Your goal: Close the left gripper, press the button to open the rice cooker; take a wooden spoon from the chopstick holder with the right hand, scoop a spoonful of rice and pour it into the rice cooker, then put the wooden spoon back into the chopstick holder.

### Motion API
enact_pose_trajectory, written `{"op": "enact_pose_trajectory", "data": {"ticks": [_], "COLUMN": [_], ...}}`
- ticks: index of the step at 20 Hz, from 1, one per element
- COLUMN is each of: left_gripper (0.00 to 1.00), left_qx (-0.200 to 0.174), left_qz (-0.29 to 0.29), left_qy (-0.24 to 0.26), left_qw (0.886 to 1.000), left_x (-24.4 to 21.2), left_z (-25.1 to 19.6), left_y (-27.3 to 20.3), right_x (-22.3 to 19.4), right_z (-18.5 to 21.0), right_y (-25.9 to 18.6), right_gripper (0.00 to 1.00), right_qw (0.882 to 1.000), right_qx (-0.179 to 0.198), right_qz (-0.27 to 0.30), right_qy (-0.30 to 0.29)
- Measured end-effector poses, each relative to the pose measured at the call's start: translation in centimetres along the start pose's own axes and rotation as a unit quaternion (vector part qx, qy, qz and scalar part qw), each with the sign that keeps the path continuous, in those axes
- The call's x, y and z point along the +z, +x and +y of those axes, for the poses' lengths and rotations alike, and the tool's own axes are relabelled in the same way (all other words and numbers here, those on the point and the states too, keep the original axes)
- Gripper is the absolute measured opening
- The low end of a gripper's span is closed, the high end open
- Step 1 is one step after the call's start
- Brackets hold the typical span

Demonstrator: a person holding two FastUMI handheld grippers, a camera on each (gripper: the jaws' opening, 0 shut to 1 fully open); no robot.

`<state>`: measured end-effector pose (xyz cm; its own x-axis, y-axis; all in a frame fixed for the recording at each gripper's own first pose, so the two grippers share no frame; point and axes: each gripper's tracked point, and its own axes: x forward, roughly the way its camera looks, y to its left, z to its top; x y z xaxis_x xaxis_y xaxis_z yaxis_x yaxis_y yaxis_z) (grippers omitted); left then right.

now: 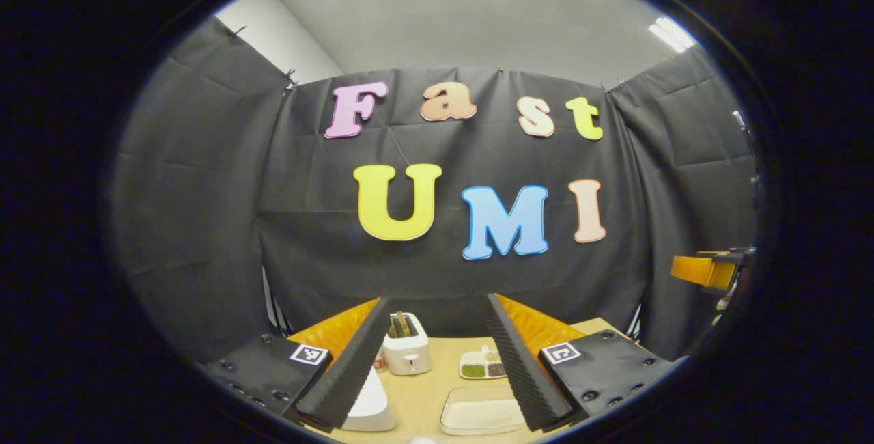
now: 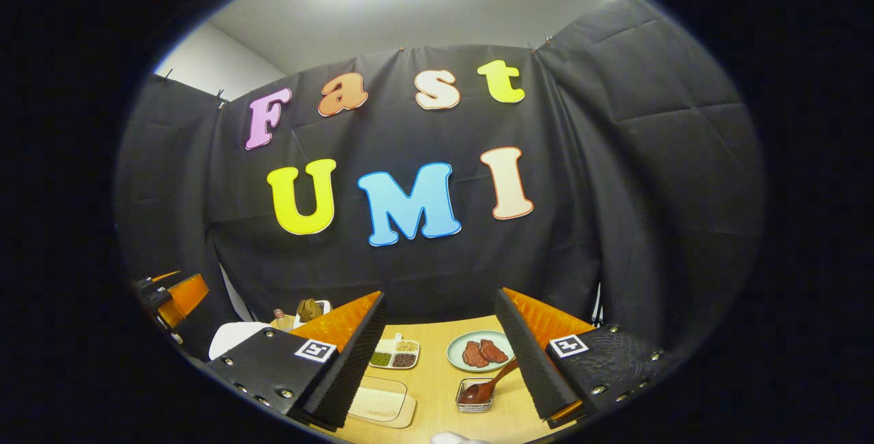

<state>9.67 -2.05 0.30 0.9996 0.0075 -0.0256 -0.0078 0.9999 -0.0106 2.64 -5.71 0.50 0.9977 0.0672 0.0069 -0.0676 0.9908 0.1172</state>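
Left gripper view: left gripper (image 1: 437,362), fingers spread wide, nothing between them, held above the table (image 1: 423,396) and aimed at the booth's back wall.
- Rice cooker (image 1: 372,406): white, at the table's near-left edge, partly behind the left finger; what shows of its top looks closed, but the button is hidden, so this is a judgement. It sits on the left gripper's side, likely so that gripper can press it.
- Toaster (image 1: 407,348): white, toward the far edge, beyond the cooker.
- Divided dish (image 1: 483,365): green and dark fillings, mid-table toward the far edge.
- Rice tray (image 1: 481,413): clear, shallow, pale contents, near edge, beside the cooker for a short carry.
- Right gripper (image 1: 710,270): seen at the right, raised well above the table.

Right gripper view: right gripper (image 2: 440,358), fingers wide apart and empty, also above the table.
- Spoon (image 2: 486,384): wooden, bowl resting in a small clear holder (image 2: 476,396) at the near-right, handle leaning up and out toward the right finger, easy to pinch.
- Plate (image 2: 478,350): pale green, two brown pieces, beyond the holder.

With the spoon in its holder and the cooker seemingly closed, the scene suits either a stage ahead of the scooping or one after the spoon's return.
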Motion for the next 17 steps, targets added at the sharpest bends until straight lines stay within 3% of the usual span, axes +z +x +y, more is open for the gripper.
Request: {"op": "enact_pose_trajectory", "data": {"ticks": [7,17], "left_gripper": [0.95,0.95], "left_qx": [0.02,0.037], "left_qz": [0.005,-0.001], "left_qy": [-0.027,-0.019], "left_qw": [0.999,0.999], "left_x": [0.1,1.2], "left_z": [-0.3,-2.3], "left_y": [-1.8,-4.4], "right_x": [0.6,1.3], "right_z": [-0.5,-1.6], "right_y": [-1.6,-2.8], "right_gripper": [0.98,0.98], "right_qw": [1.0,0.999], "right_qx": [0.016,0.037], "right_qz": [0.0,-0.001], "right_qy": [-0.01,-0.017]}}
